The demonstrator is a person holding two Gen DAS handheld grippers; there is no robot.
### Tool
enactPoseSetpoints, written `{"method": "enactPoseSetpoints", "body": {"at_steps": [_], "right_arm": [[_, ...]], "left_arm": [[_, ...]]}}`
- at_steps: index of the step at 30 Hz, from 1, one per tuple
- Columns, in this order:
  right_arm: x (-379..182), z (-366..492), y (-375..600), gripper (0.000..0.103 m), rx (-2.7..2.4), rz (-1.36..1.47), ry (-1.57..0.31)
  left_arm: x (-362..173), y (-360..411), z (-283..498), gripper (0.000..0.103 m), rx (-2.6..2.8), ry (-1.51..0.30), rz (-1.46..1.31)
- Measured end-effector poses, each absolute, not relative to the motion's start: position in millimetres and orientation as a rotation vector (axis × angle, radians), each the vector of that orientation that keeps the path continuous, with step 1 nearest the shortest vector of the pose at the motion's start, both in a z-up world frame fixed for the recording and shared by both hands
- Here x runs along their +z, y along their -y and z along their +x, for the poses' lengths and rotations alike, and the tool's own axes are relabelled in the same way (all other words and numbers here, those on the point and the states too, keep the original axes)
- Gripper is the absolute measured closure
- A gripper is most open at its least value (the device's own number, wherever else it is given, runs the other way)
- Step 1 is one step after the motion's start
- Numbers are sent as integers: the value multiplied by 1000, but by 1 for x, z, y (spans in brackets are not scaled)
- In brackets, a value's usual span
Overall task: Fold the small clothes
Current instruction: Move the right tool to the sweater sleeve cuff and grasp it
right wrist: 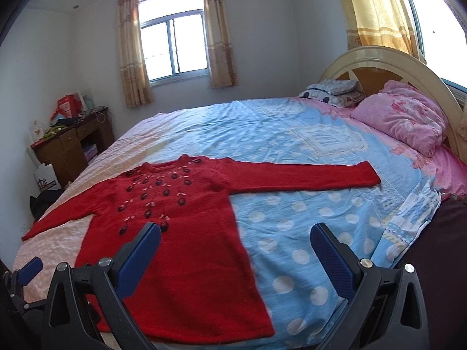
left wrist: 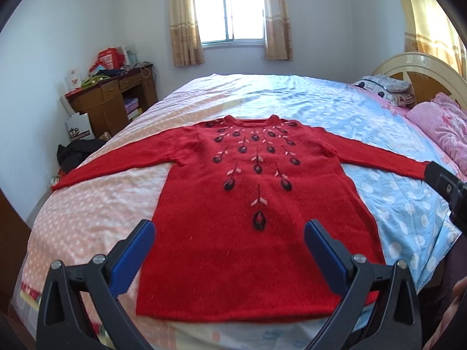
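Observation:
A red knitted sweater (left wrist: 233, 233) with dark embroidered flowers lies flat and face up on the bed, both sleeves spread out sideways; it also shows in the right wrist view (right wrist: 192, 248). My left gripper (left wrist: 229, 233) is open and empty, hovering above the sweater's lower body. My right gripper (right wrist: 236, 239) is open and empty, above the sweater's right edge and the blue sheet. The right gripper's body (left wrist: 446, 186) shows at the right edge of the left wrist view, near the right cuff. One left fingertip (right wrist: 29, 268) shows at the lower left of the right wrist view.
The bed (right wrist: 292, 134) has a pink and blue dotted sheet. Pink pillows (right wrist: 405, 116) and a cream headboard (right wrist: 379, 58) stand at the right. A wooden desk (left wrist: 113, 96) with clutter stands at the left wall. A dark bag (left wrist: 76, 151) lies on the floor.

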State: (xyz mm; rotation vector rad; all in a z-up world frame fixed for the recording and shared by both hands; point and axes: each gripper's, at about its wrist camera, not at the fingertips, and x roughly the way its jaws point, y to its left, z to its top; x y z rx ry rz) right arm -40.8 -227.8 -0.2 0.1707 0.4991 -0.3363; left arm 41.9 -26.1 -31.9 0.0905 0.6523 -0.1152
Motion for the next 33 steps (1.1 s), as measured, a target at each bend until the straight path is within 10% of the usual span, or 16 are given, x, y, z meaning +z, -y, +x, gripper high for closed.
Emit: {"method": "enactPoseSetpoints", "body": {"at_steps": [12, 33], "right_arm": [[-23, 35, 316, 3, -411, 156, -540], [-98, 89, 616, 51, -820, 570, -680]], "left_arm": [[-36, 34, 153, 0, -128, -629, 161], [-122, 25, 227, 0, -123, -831, 58]]}}
